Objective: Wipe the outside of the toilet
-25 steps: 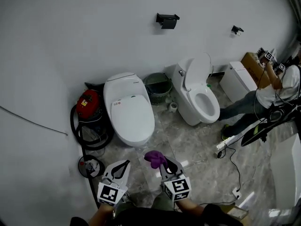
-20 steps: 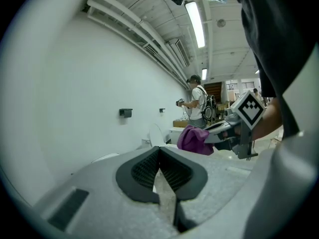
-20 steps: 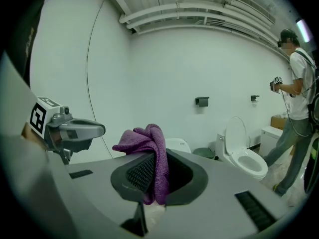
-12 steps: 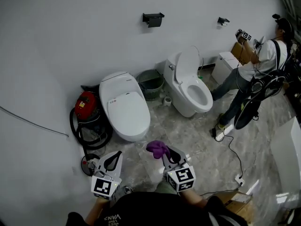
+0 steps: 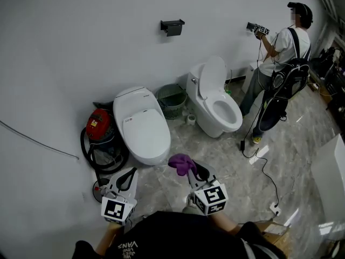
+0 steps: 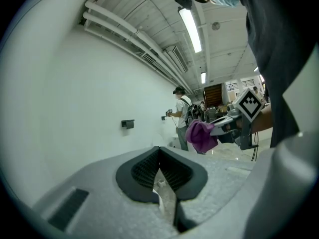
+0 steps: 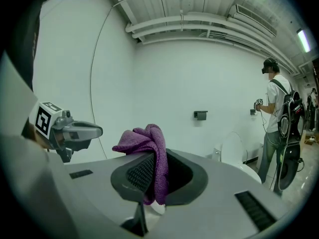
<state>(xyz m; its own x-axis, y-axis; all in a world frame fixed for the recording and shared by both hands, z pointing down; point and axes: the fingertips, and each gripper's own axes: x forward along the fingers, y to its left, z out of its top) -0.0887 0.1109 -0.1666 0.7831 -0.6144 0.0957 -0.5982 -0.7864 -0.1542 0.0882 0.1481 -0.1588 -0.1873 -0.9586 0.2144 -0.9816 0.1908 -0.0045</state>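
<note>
Only the head view takes in the floor: a closed toilet against the wall, a red vacuum on its left, a basket just to its right, an open toilet beyond the basket, and a second person farther right at the wall.

The right gripper view adds the grip. The right tool is clamped on a purple cloth, which bunches above the pads and hangs between them. In the left gripper view the left tool has its pads meeting at the tips with nothing between them.

Both tools are held low in front of the person, marker cubes up, pointing toward the closed toilet. The left tool is off its front left, apart from it. The right tool is off its front right, with the cloth just short of the bowl's front rim.
</note>
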